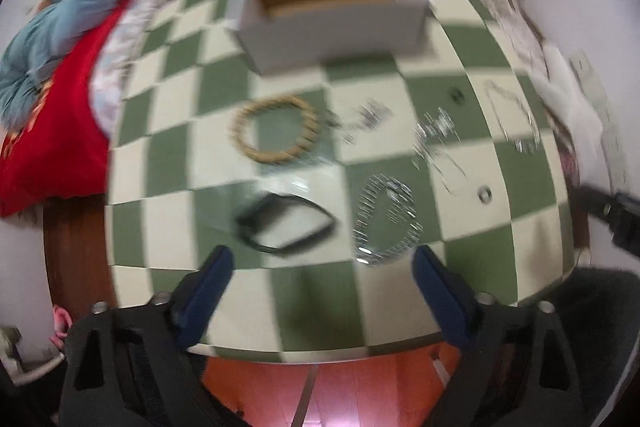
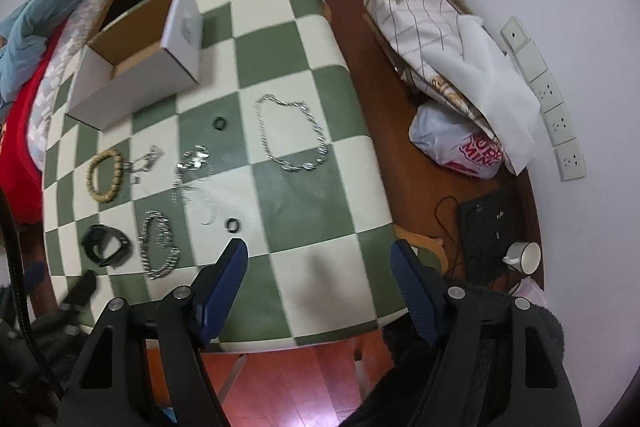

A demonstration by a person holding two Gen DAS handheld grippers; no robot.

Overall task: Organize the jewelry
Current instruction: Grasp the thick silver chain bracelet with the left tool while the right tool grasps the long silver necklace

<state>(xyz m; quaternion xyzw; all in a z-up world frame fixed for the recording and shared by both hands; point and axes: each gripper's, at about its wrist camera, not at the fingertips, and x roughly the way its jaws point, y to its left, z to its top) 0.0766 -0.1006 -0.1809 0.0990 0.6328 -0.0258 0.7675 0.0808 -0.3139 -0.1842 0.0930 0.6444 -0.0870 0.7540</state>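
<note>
While both grippers hang over the checkered table (image 2: 304, 187), we hold nothing.
Left gripper (image 1: 322, 261) and right gripper (image 2: 319, 251) gape empty; jewelry, like the bead bracelet (image 2: 105, 175), lies near the open box (image 2: 136, 83).

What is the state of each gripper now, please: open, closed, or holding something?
Left gripper: open, holding nothing; it is above the table.
Right gripper: open, holding nothing; it is above the table too.
</note>
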